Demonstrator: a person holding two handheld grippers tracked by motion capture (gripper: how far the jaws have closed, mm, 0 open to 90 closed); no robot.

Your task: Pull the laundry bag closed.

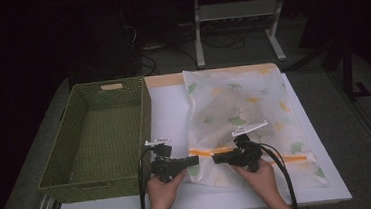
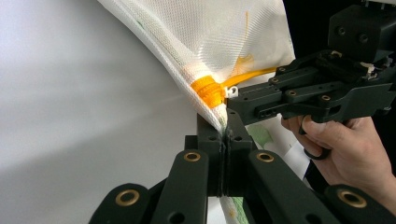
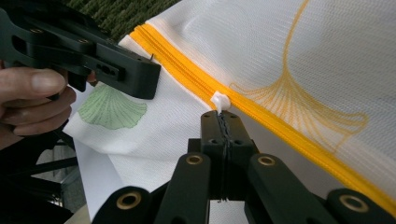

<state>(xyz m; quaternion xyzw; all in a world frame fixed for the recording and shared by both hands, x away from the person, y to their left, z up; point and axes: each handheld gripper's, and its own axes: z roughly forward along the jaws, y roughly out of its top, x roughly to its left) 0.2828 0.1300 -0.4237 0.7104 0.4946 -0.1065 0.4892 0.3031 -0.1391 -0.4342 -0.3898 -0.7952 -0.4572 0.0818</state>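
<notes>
White tabletop [image 1: 166, 111], set in a dim room, bears a green woven basket [image 1: 98, 136] and, just right of it, a mesh laundry bag [image 1: 244, 110] printed with leaves and crossed near its front edge by an orange zipper [image 3: 261, 114]. Left gripper [image 2: 224, 140], jaws pressed together, pinches the bag's corner seam just below the zipper's end, nearest the basket. Right gripper [image 3: 223, 122], jaws likewise closed, grips the white zipper pull [image 3: 219, 100] a little farther from the basket. Step in hand, as judged: anchoring the bag to work the zipper. Next move calls for a steady draw of the pull along the teeth, away from the basket, against the left's hold.
</notes>
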